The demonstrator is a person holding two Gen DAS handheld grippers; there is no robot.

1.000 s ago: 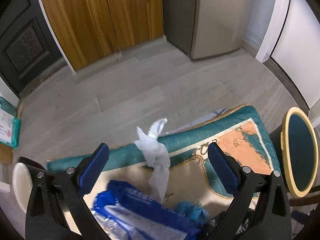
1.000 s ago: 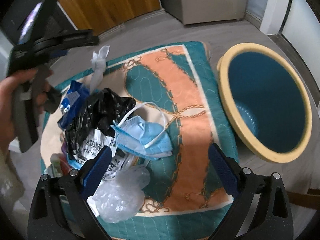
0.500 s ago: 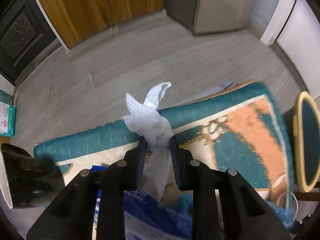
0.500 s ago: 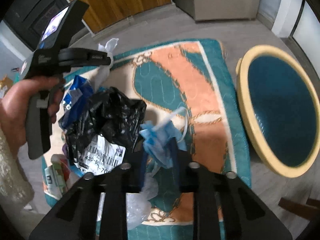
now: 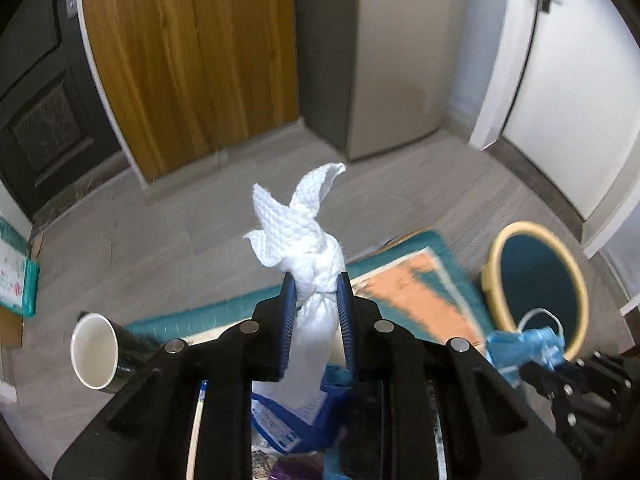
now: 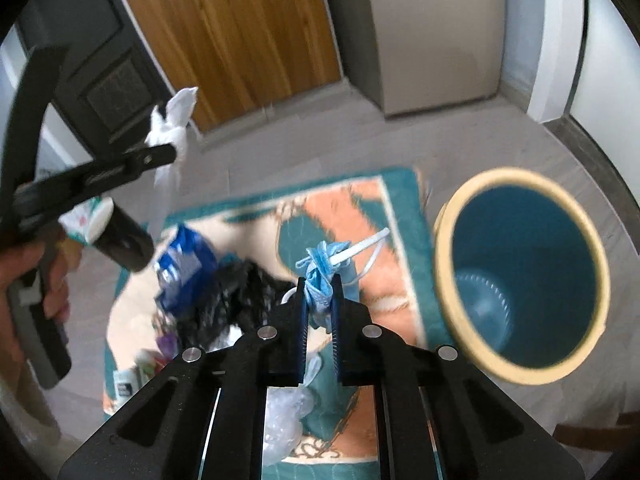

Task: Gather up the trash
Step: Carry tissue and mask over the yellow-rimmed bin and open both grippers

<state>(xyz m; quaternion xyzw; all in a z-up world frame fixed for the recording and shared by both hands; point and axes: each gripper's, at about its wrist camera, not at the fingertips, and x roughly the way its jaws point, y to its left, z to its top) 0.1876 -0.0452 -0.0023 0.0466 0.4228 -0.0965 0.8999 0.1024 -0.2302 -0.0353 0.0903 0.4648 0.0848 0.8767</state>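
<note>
Above the rug point(image 6: 400, 200), each hand-held gripper clamps trash: left point(image 5: 316, 300) an upright tissue point(image 5: 304, 240), right point(image 6: 319, 300) a mask point(image 6: 320, 276).

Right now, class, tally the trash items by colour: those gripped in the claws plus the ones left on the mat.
White: 1, paper towel
Blue: 2, face mask, wrapper
Black: 1, plastic bag
Clear: 1, plastic wrap
Total: 5
</note>
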